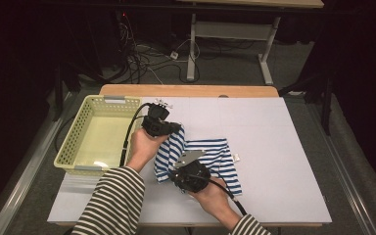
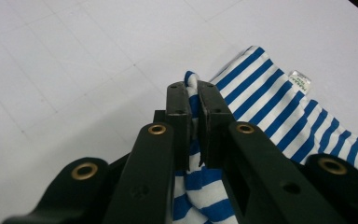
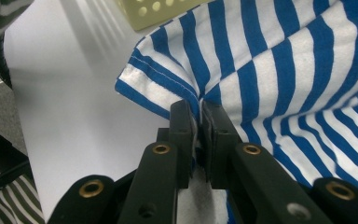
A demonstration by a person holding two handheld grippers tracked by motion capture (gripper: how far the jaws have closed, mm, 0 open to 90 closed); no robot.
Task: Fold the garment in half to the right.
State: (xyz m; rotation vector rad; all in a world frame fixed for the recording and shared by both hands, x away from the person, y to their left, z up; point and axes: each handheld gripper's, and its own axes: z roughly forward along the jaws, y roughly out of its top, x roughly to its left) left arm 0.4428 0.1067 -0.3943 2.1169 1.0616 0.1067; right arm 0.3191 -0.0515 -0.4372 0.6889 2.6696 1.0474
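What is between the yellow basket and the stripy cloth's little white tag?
In the high view, the left tongs and striped cloth lie between the basket and tag.

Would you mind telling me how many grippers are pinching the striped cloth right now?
2. The left gripper is shut on a raised fold of the striped cloth near the basket; the right gripper is shut on its hemmed edge, nearer the person.
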